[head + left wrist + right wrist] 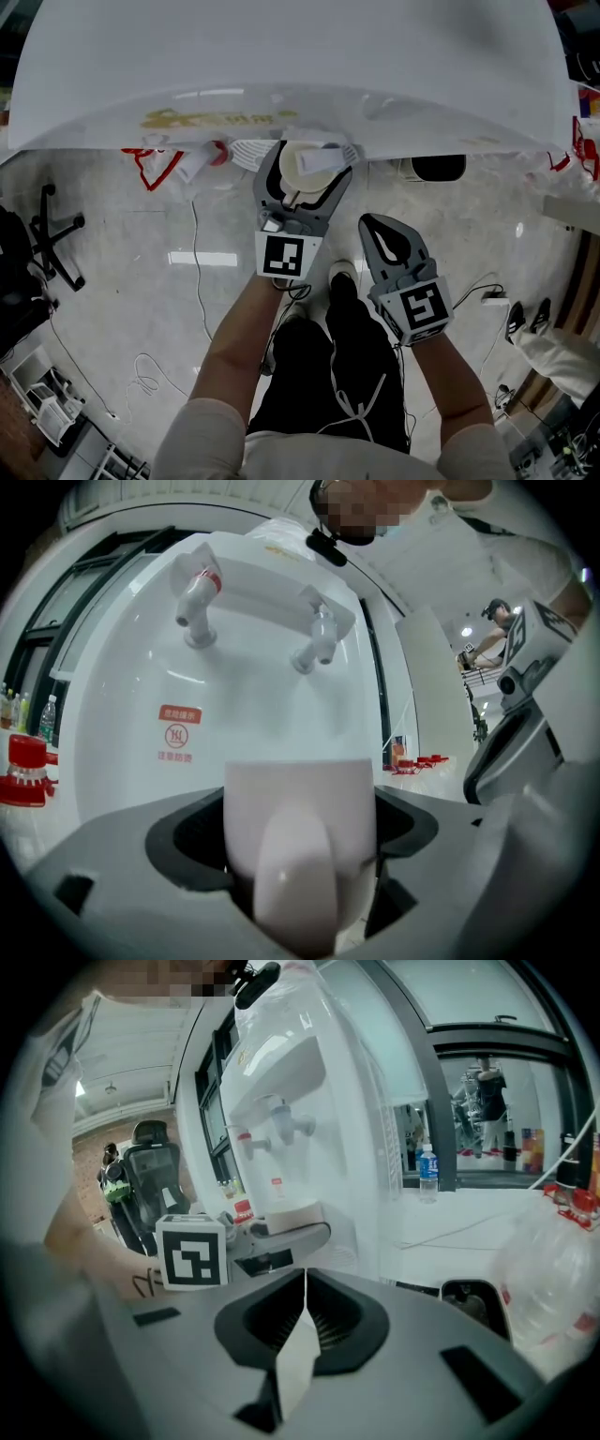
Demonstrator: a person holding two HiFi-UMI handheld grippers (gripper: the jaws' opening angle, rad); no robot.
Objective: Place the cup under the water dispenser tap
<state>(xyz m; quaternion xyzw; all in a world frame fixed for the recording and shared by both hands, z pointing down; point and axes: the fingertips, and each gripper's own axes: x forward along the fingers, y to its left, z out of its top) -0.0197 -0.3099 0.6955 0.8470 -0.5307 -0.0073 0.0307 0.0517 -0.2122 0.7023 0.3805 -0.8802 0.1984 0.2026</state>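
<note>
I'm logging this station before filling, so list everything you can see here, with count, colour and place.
White plastic water dispenser: one, white, directly ahead of the left gripper.
Dispenser taps: two, one red-capped and one pale, side by side on its front.
White handled cup: one, white, in front of the dispenser, lower than the taps.
Black swivel chair: one, black, on the floor at the left.
Clear plastic bottle with blue label: one, on the white ledge right of the dispenser.
Left gripper: grey, closed on the cup.
Right gripper: grey, jaws together, empty.
</note>
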